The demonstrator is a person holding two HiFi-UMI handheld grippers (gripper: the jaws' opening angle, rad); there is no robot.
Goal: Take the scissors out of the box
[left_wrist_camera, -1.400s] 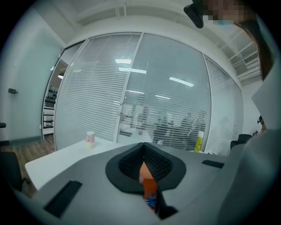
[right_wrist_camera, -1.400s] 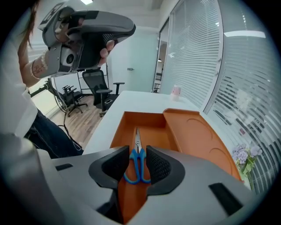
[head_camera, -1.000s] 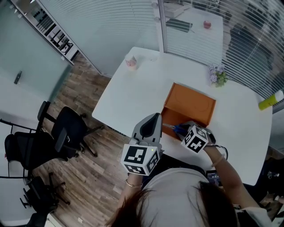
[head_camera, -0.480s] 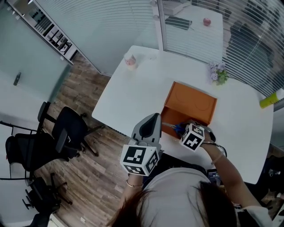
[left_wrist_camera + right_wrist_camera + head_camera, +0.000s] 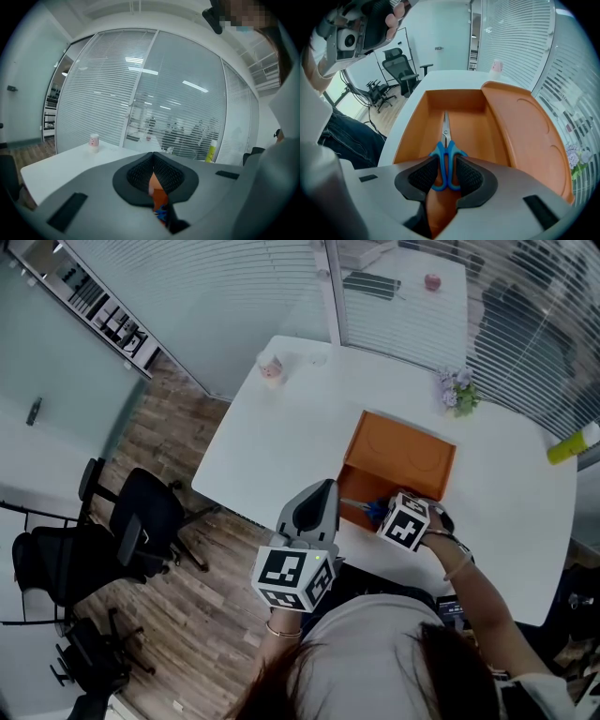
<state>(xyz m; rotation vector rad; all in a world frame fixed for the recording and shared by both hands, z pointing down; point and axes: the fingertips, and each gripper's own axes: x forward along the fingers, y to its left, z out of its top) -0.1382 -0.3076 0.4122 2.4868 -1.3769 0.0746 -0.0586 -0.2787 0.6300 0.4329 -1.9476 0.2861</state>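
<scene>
An open orange box [image 5: 403, 463] sits on the white table [image 5: 281, 442], its lid [image 5: 529, 131] folded back. Blue-handled scissors [image 5: 444, 140] lie flat on the box floor, blades pointing away from my right gripper. My right gripper [image 5: 446, 174] reaches into the box's near end, and its black pads press both sides of the blue handles. In the head view the right gripper [image 5: 382, 514] is at the box's front edge with a bit of blue showing. My left gripper [image 5: 322, 491] hovers shut over the table's near edge, left of the box; it [image 5: 152, 174] holds nothing.
A pink-and-white cup [image 5: 271, 370] stands at the table's far left corner. A small flower bunch [image 5: 457, 390] is behind the box, and a yellow bottle [image 5: 572, 446] at far right. Office chairs [image 5: 141, 512] stand on the wood floor left of the table.
My right gripper has slid slightly forward into the box toward the scissors handles. The left gripper has stayed where it was.
</scene>
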